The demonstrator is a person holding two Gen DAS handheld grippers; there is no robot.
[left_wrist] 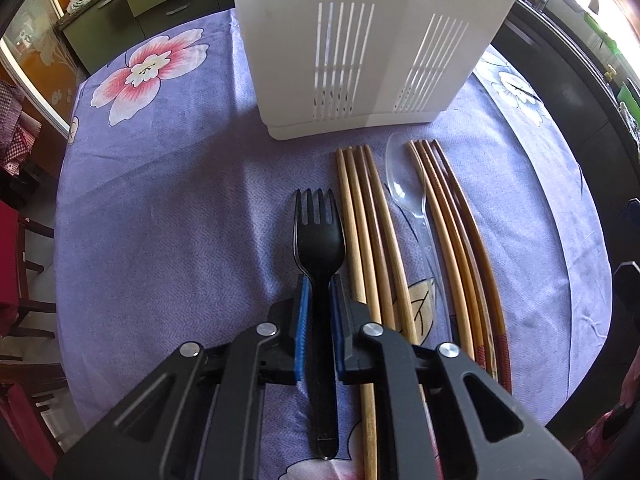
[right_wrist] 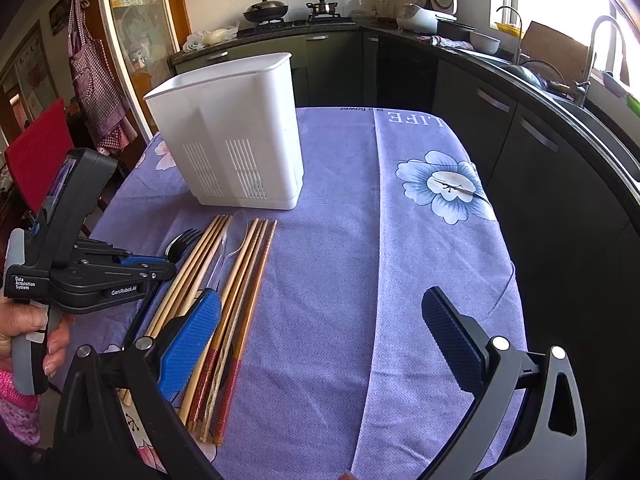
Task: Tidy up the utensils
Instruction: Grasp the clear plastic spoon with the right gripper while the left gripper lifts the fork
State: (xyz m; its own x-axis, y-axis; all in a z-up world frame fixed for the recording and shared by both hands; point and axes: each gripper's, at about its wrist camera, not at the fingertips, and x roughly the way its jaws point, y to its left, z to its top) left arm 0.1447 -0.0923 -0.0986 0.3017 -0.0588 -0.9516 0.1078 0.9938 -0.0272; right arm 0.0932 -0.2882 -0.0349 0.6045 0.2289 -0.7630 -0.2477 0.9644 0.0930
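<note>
A black plastic fork point(left_wrist: 319, 232) lies on the purple cloth with its tines toward the white slotted utensil holder point(left_wrist: 360, 40). My left gripper point(left_wrist: 319, 280) is shut on the fork's neck, blue pads pressing both sides. Right of it lie a bundle of light wooden chopsticks point(left_wrist: 368, 220), a clear plastic spoon point(left_wrist: 404, 184) and a darker chopstick bundle point(left_wrist: 452, 220). The right wrist view shows the left gripper point(right_wrist: 170, 268) on the fork point(right_wrist: 182, 242) in front of the holder point(right_wrist: 232, 136). My right gripper point(right_wrist: 322, 304) is open and holds nothing, its left finger above the chopsticks point(right_wrist: 248, 272).
The table point(right_wrist: 400, 240) wears a purple floral cloth and drops off at the right beside dark kitchen cabinets point(right_wrist: 520, 128). A red chair point(right_wrist: 36, 152) stands at the left. A person's hand point(right_wrist: 24, 328) holds the left gripper's handle.
</note>
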